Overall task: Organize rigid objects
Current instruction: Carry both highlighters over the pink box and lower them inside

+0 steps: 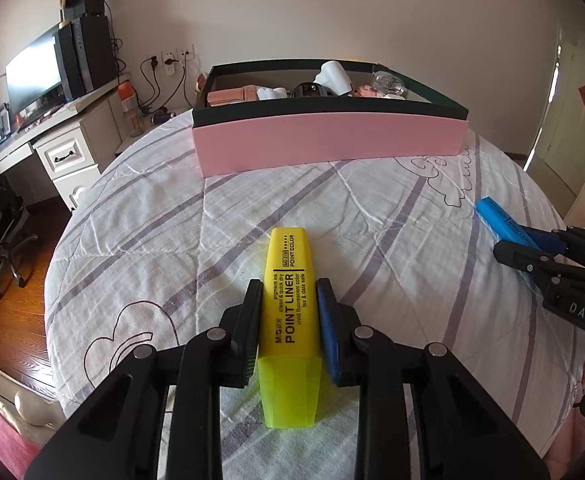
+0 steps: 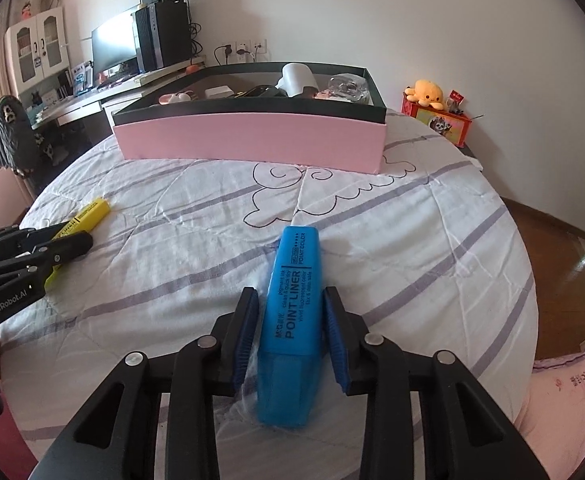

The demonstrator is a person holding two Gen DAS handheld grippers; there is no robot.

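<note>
A white quilted bedspread with lilac stripes [image 1: 164, 208] covered the bed; a desk with a dark monitor [image 1: 32, 72] stood by the wall; a pink open box with a dark rim [image 1: 328, 140] lay at the far side, holding small items. The left gripper [image 1: 288, 292] was pressed against both sides of a yellow plastic highlighter [image 1: 290, 280] lying on the bedspread; the right gripper [image 2: 290, 300] straddled a blue plastic highlighter [image 2: 292, 288], pads [image 2: 332, 328] narrowly apart from it.

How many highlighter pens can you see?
2. The yellow highlighter lies on the bed between the left gripper fingers; the blue highlighter lies between the right gripper fingers. The pink box might hide more.
</note>
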